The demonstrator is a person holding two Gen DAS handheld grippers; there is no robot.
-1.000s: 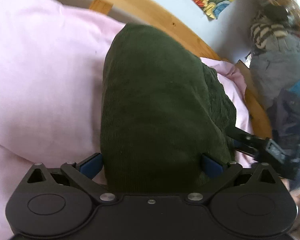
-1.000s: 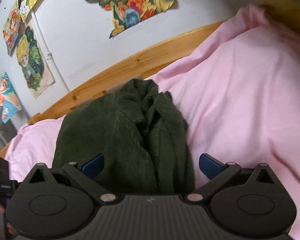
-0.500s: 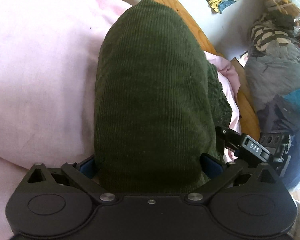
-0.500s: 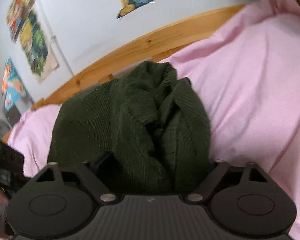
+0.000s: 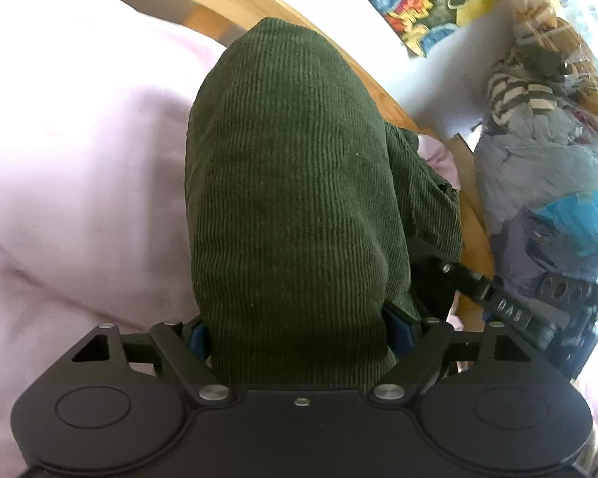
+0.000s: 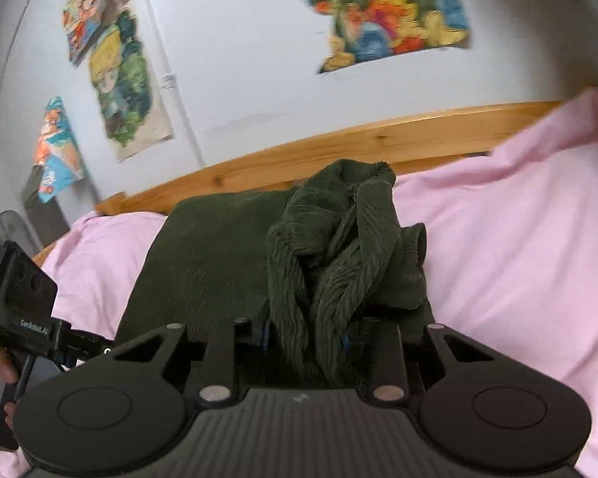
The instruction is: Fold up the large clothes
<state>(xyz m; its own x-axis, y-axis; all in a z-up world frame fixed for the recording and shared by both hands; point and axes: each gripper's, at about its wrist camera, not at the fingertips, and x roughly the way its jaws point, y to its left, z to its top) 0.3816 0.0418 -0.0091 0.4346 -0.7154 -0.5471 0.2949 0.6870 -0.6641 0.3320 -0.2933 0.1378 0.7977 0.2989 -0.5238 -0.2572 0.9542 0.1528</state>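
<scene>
While bunched, green corduroy garment (image 6: pixel 331 279), both hand-held grippers clamped

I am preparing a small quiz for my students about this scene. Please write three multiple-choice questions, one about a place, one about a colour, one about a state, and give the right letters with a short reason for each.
1. Where does the garment lie?
A. on a wooden floor
B. on the pink bedding
C. in a basket

2. What colour is the garment?
A. dark green
B. red
C. white

3. How does the right gripper stand?
A. wide open, away from the cloth
B. shut on nothing
C. shut on a bunched part of the garment

Answers:
1. B: the pink bedding shows around the green cloth in both views, with the wooden bed rail behind it.
2. A: its ribbed cloth is dark green in both views.
3. C: in the right wrist view the fingers are drawn close, with the gathered cloth between them.
</scene>
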